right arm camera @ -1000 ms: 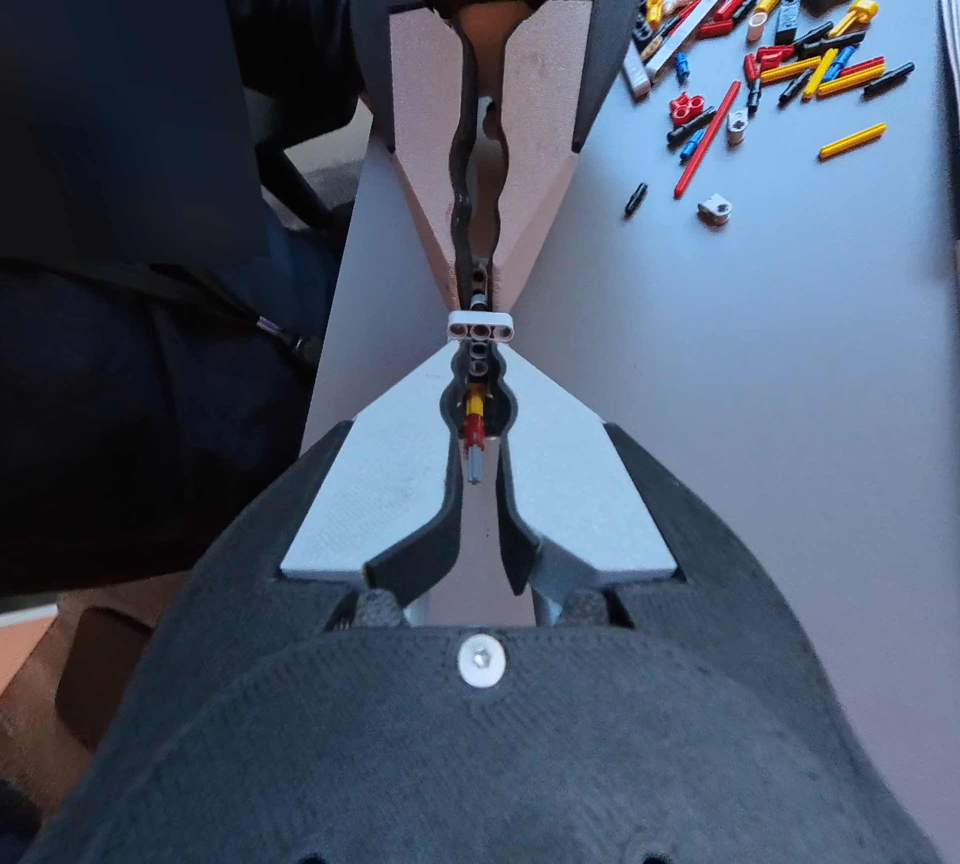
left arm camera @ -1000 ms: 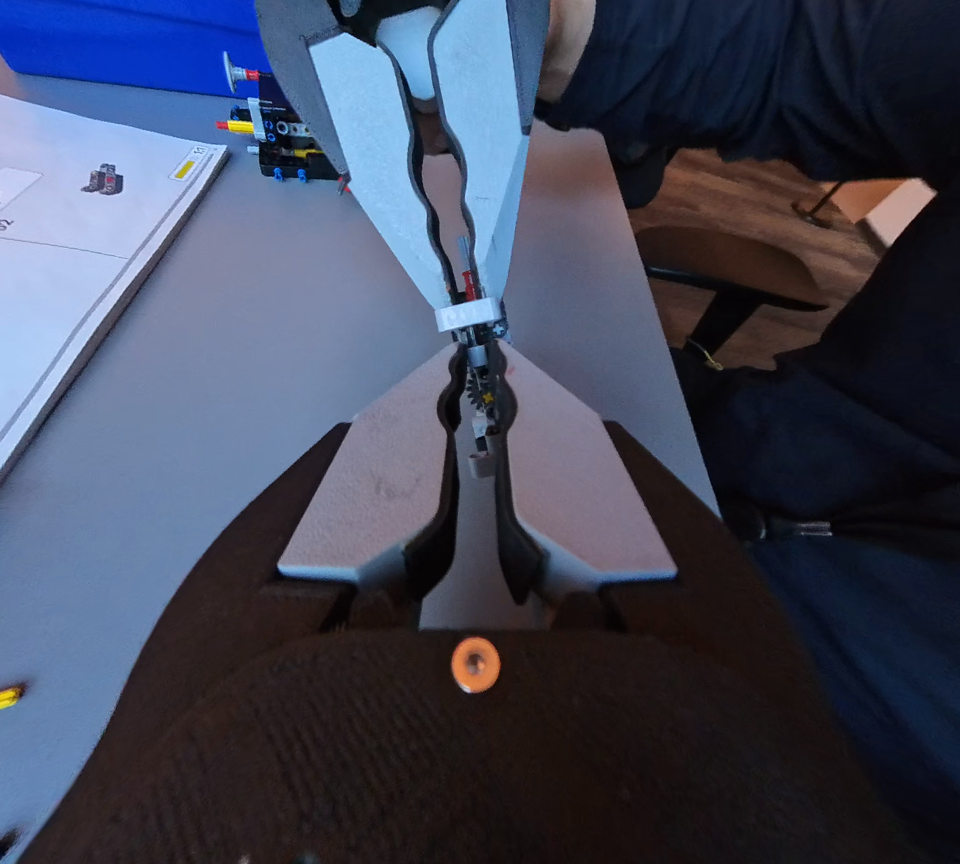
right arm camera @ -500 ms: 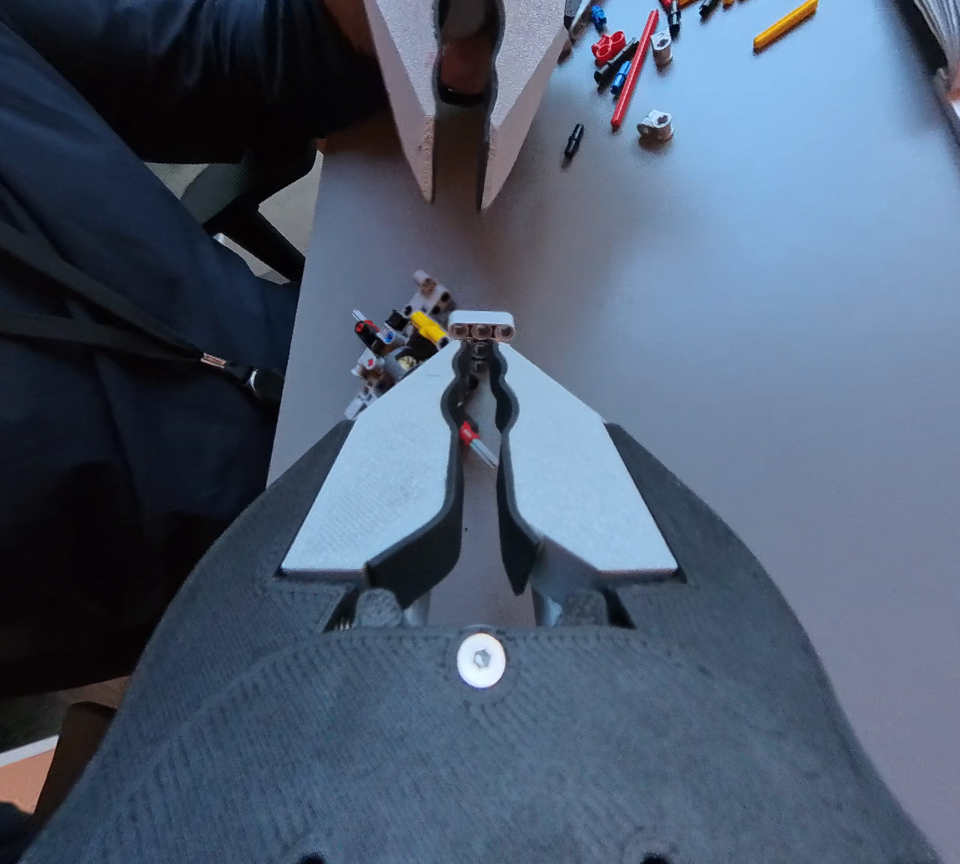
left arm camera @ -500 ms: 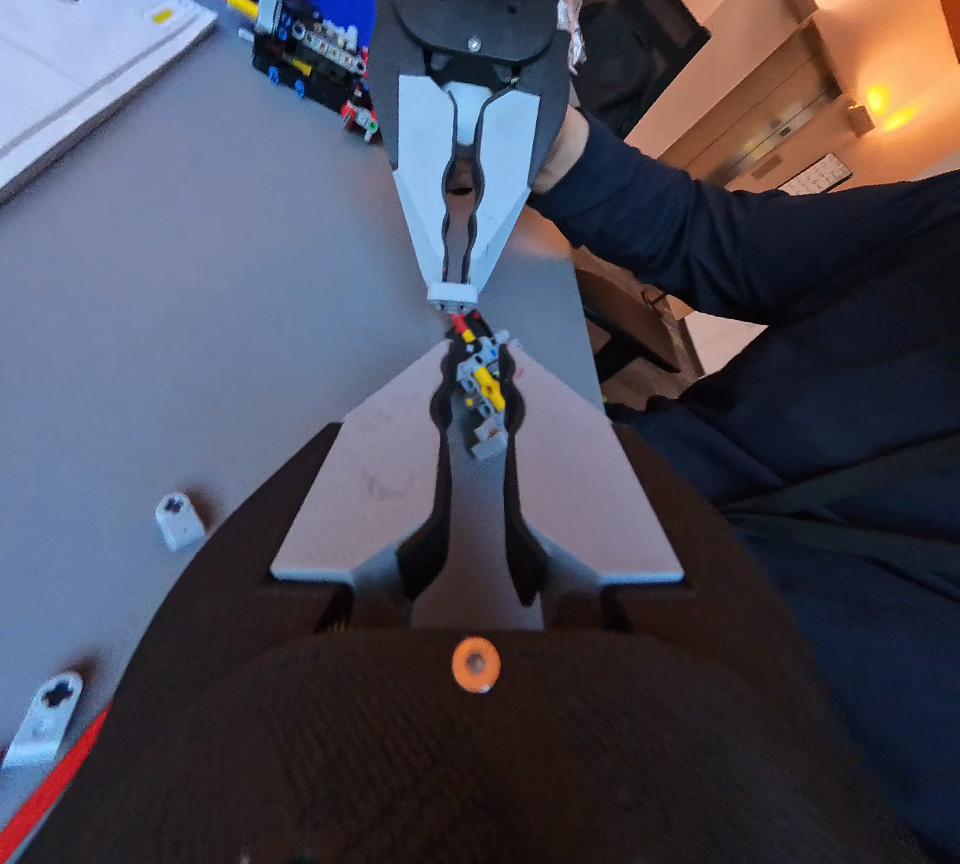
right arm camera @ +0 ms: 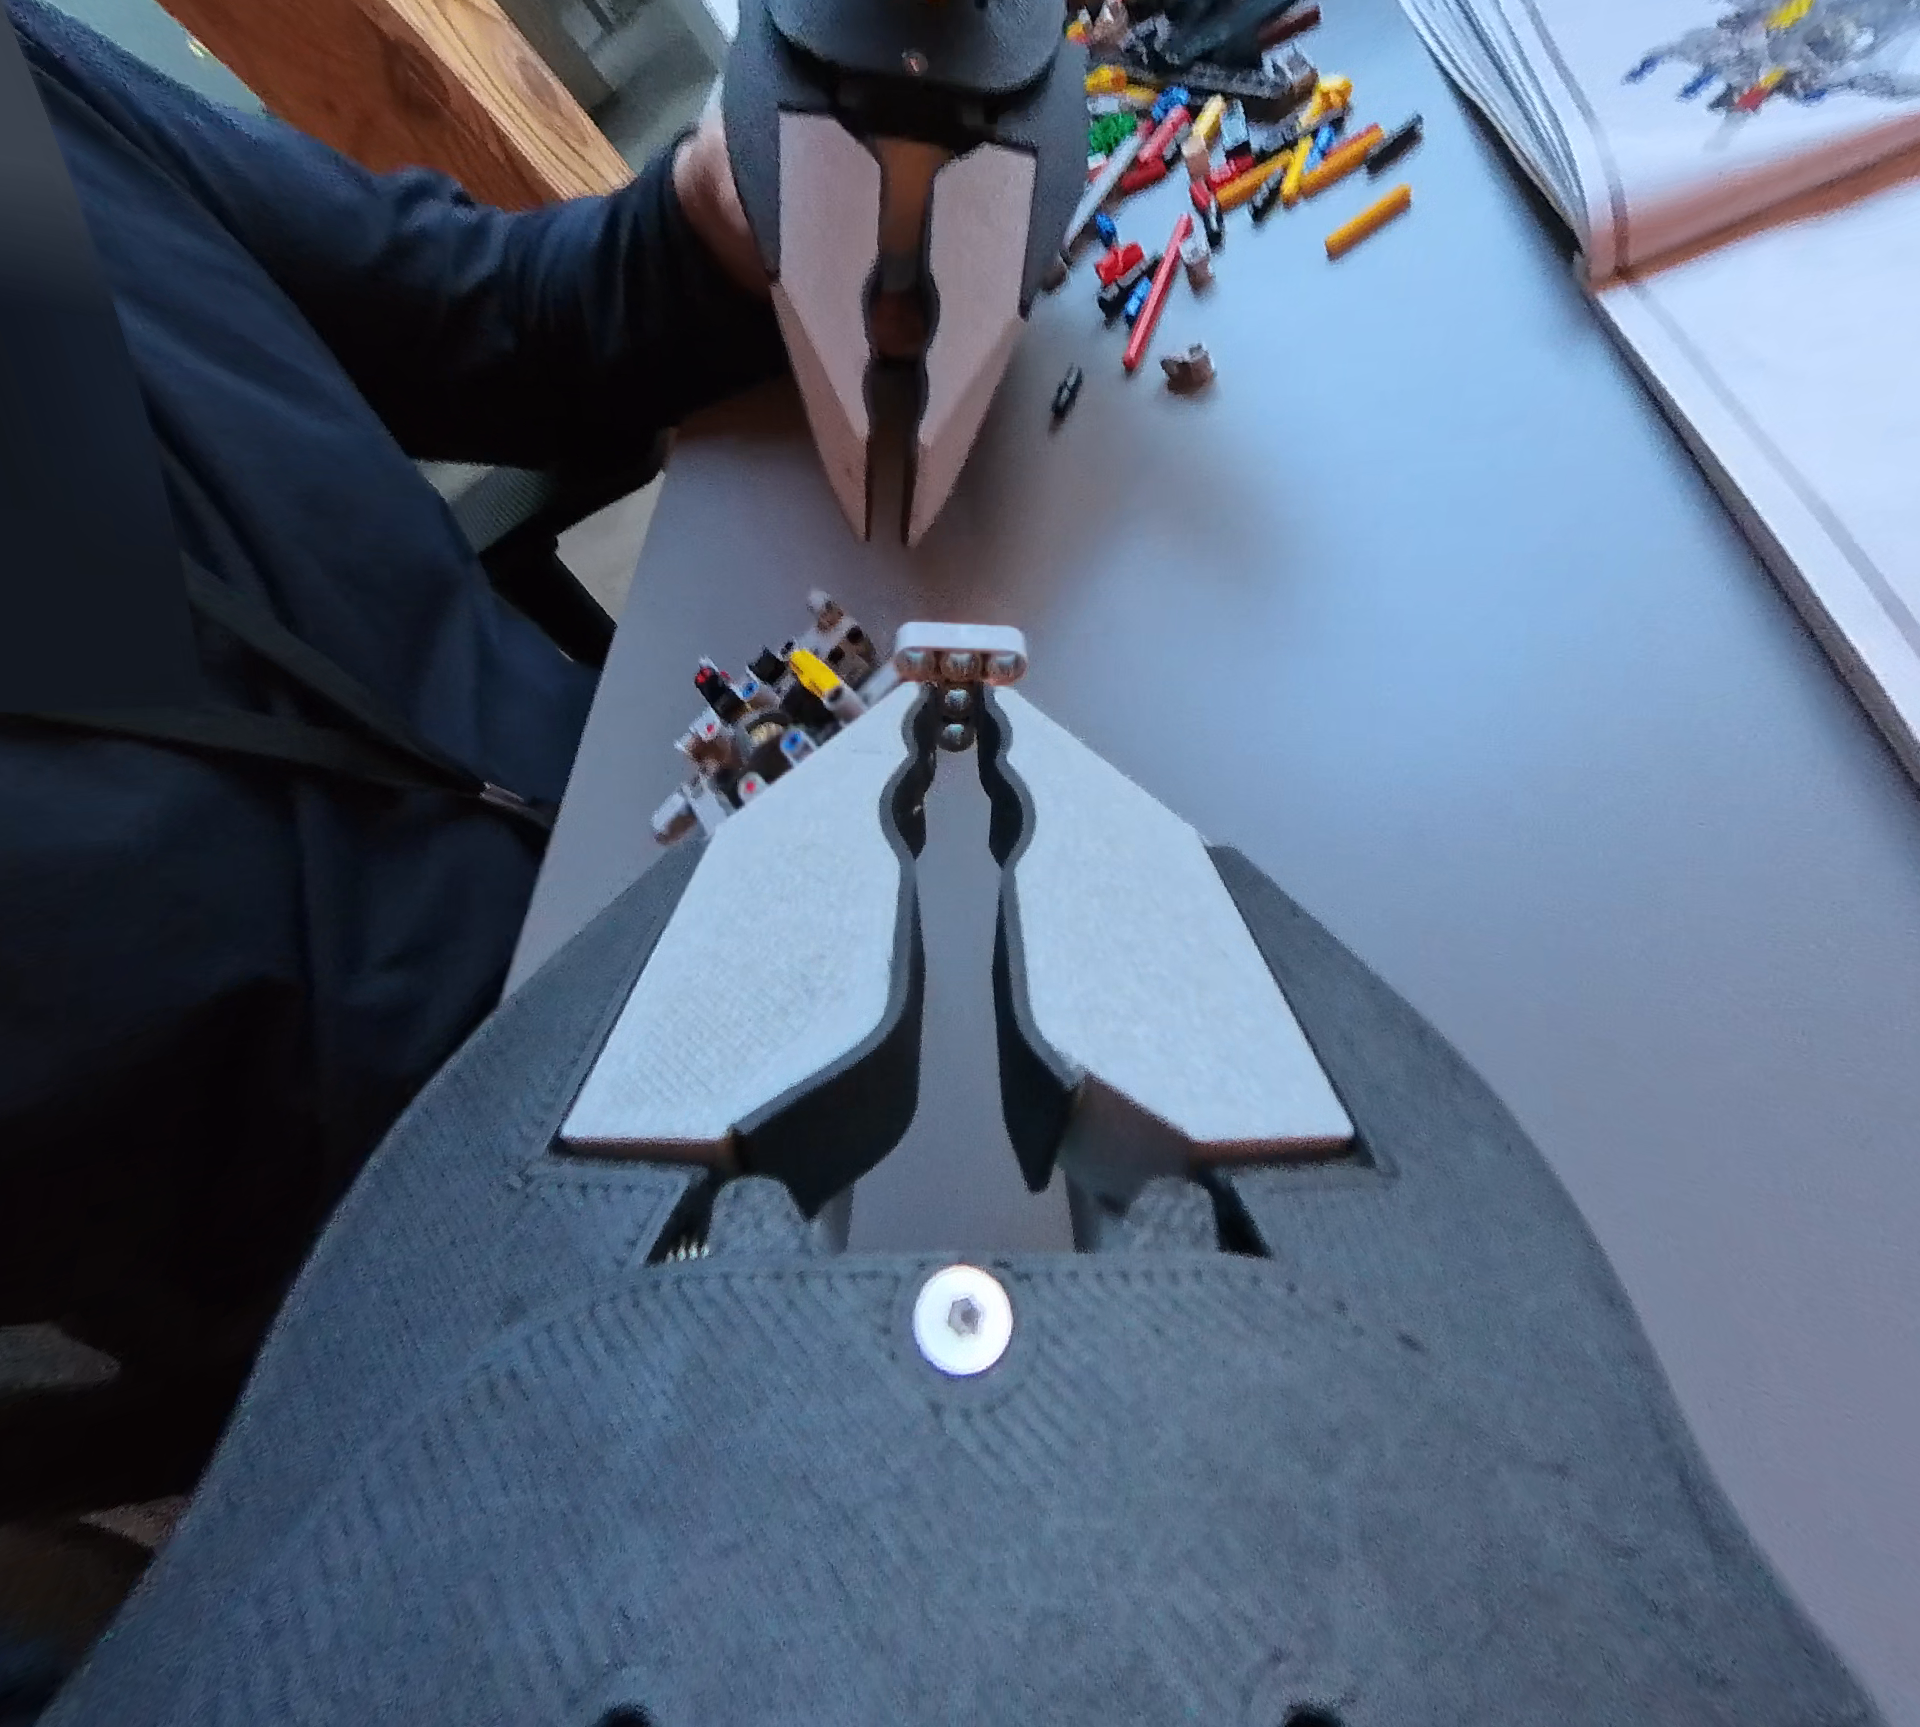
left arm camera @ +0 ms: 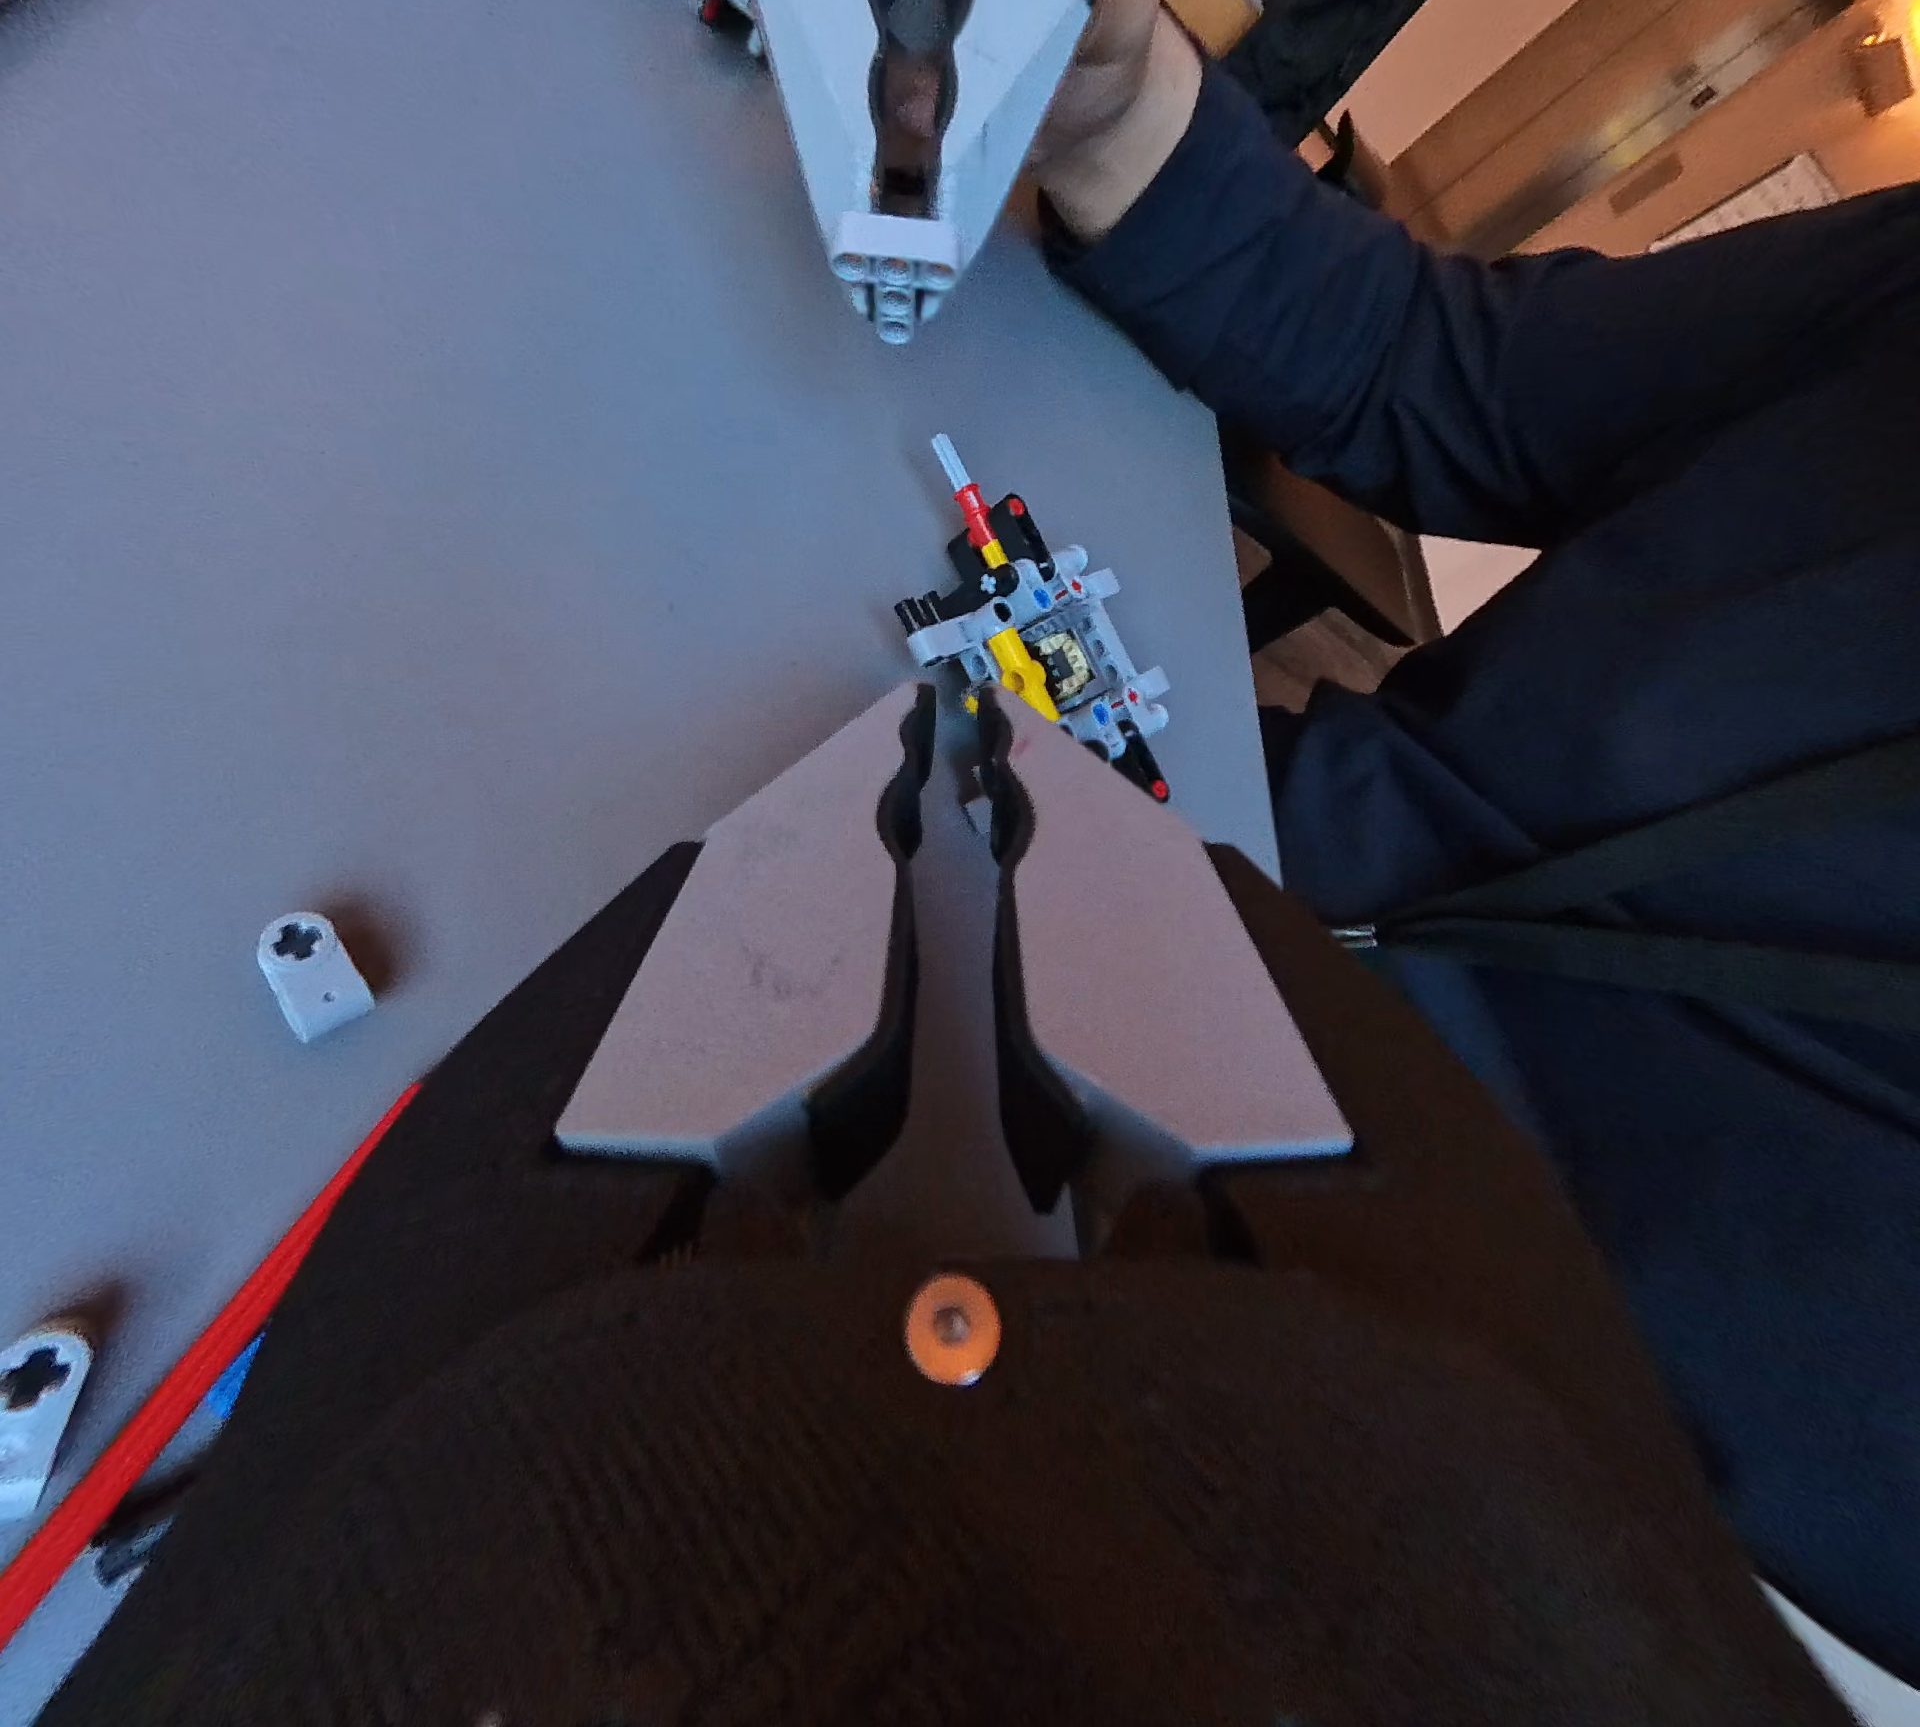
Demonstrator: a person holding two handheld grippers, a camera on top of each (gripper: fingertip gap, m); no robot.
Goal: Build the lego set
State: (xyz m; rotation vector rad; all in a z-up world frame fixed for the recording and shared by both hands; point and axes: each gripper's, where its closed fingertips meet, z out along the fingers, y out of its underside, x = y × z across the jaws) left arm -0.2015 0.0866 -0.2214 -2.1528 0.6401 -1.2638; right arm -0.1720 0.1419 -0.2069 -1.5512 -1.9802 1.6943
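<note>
Jaws on right gripper [right arm camera: 958,703] clamped on white T-shaped holed plastic beam [right arm camera: 960,651]; left gripper [left arm camera: 956,703] jaws slightly apart, nothing in them.
Small grey, black and yellow brick assembly with red-tipped axle [left arm camera: 1039,638] lies on grey tabletop [left arm camera: 416,482] near its edge, just beside the left fingertips and apart from the beam. A second ago both grippers were nose to nose with beam and assembly together between them; now they're split and the assembly is down.
</note>
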